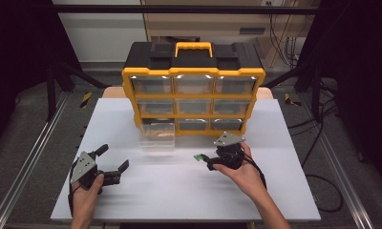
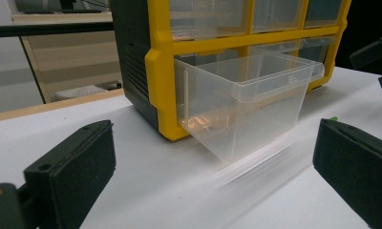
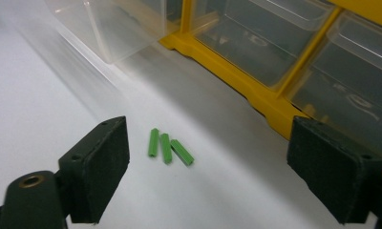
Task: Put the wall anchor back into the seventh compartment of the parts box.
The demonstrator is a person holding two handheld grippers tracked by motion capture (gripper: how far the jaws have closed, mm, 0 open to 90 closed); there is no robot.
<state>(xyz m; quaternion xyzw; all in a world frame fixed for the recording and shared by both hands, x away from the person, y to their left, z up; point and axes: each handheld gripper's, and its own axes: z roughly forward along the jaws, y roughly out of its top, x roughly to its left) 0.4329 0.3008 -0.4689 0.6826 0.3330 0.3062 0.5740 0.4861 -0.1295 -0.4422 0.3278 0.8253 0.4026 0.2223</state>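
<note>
A yellow and black drawer organizer [image 1: 194,86] stands at the back of the white table [image 1: 179,191]. Its bottom-left clear drawer [image 1: 157,137] is pulled out and looks empty in the left gripper view [image 2: 241,105]. Three small green plugs [image 3: 167,149] lie side by side on the table in front of the cabinet, also seen in the high view [image 1: 197,157]. My right gripper [image 3: 208,171] is open, its pads wide on either side of the plugs without touching them. My left gripper [image 1: 113,158] rests open at the front left, facing the pulled-out drawer with nothing between its pads [image 2: 213,176].
The organizer holds several other clear drawers [image 1: 194,106], all pushed in. Metal rails [image 1: 31,157] run along both sides of the table, with cables [image 1: 323,191] on the floor at the right. The other gripper's black jaws [image 2: 377,62] show at the right edge of the left gripper view.
</note>
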